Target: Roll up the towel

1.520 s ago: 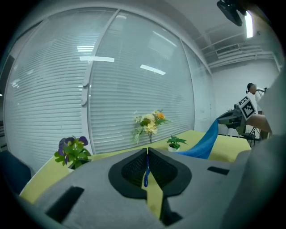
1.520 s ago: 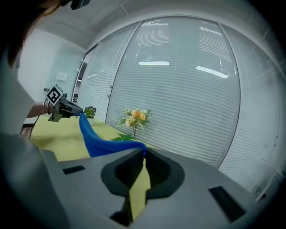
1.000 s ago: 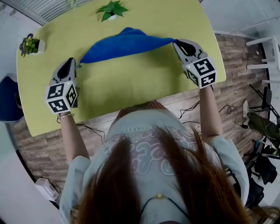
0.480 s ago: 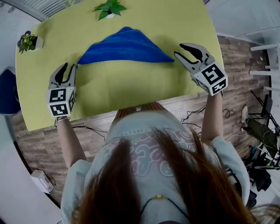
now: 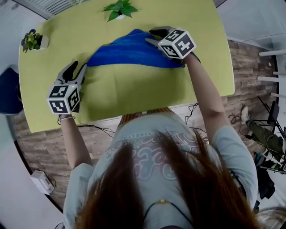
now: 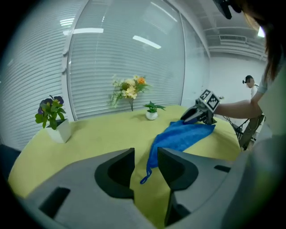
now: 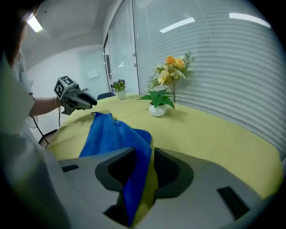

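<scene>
1. The left gripper (image 5: 78, 67) hovers low over the near-left of the yellow table (image 5: 134, 91). Its jaws have just been opening and stand apart. The towel's loop (image 6: 144, 178) lies ahead of the gap, not pinched.
2. The blue towel (image 5: 120, 53) lies bunched mid-table.
3. The right gripper (image 5: 151, 36) is over the towel's far fold. Its jaws have just been opening, and cloth hangs loose between them.
4. A potted plant (image 5: 119, 9) stands beyond.

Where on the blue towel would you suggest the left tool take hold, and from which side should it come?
Probably the pointed left corner of the blue towel, by its hanging loop, coming in low from the left. That corner lies flat and tapers toward the left tool, whose jaws have just been opening with nothing between them yet.
</scene>
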